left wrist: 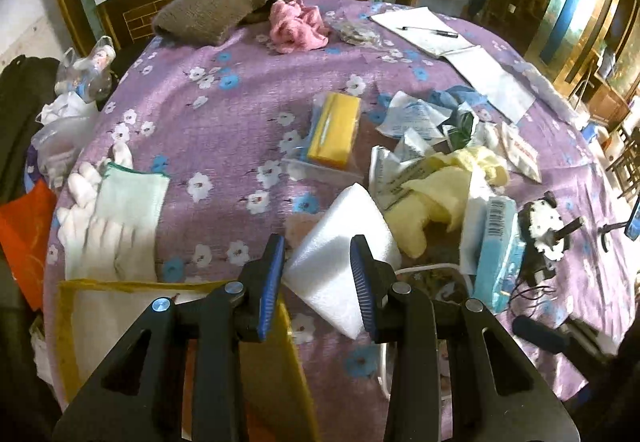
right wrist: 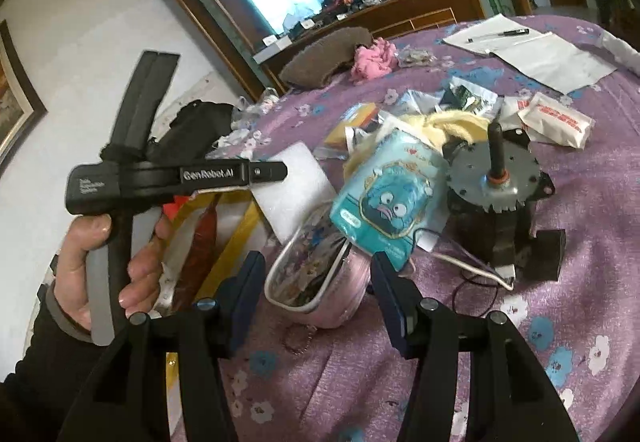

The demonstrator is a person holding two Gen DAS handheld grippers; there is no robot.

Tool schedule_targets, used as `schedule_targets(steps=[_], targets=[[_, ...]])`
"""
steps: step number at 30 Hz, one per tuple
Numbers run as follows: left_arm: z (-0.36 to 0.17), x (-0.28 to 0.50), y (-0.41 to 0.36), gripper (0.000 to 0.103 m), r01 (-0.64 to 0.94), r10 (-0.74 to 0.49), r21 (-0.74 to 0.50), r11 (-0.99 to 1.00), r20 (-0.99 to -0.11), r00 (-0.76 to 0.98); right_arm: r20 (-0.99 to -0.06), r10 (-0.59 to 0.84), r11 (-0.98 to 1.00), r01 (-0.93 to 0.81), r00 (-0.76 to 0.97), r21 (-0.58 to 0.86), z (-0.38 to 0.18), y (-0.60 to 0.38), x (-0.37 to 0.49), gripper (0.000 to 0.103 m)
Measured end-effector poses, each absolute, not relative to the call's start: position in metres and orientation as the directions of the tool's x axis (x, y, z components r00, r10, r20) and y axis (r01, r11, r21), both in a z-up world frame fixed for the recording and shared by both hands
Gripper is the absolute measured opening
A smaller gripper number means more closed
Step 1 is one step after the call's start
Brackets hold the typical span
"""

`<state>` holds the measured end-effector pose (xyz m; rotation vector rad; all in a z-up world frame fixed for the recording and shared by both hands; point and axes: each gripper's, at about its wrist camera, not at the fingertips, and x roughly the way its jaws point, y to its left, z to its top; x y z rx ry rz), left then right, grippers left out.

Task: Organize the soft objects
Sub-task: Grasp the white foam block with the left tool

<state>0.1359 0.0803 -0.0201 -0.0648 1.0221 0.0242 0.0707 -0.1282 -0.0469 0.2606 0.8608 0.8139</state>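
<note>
A: What is on the bench [left wrist: 240, 113], counted?

B: One white foam block [left wrist: 344, 262], one brown fuzzy cloth [left wrist: 216, 7] and one pink cloth [left wrist: 296, 27] near the far edge, one yellow cloth [left wrist: 448, 185] toward the right side, one pale green cloth [left wrist: 132, 197] with white gloves [left wrist: 104, 234] at the left edge, one yellow sponge pack [left wrist: 336, 129], one blue tissue pack [right wrist: 384, 197], one motor [right wrist: 496, 177], one pen [left wrist: 430, 30].

A: And the foam?

B: Plain white, flat-faced, tilted, at the near edge. The left gripper [left wrist: 318, 284] has its fingers clamped on it, both blue pads touching its sides.

A: The right gripper [right wrist: 316, 294]?

B: Fingers spread wide, gripping nothing, one either side of a pink pouch [right wrist: 316, 282] lying on the bench.
</note>
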Motion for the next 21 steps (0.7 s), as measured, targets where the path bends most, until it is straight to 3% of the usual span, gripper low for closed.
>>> schedule_targets(steps=[9, 16, 21], targets=[[-0.013, 0.133, 0.068, 0.028, -0.023, -0.071, -0.098, 0.995, -0.842, 0.534, -0.559, 0.746, 0.662, -0.500, 0.362, 0.559, -0.051, -0.135, 0.071, 0.054], [-0.018, 0.133, 0.065, 0.028, -0.034, -0.030, -0.058, 0.998, -0.839, 0.543, -0.560, 0.747, 0.661, -0.481, 0.357, 0.576, -0.055, -0.137, 0.072, 0.054], [-0.012, 0.112, 0.060, 0.015, -0.036, -0.030, -0.062, 0.997, -0.814, 0.580, -0.553, 0.748, 0.662, -0.478, 0.367, 0.577, -0.052, -0.140, 0.073, 0.054]])
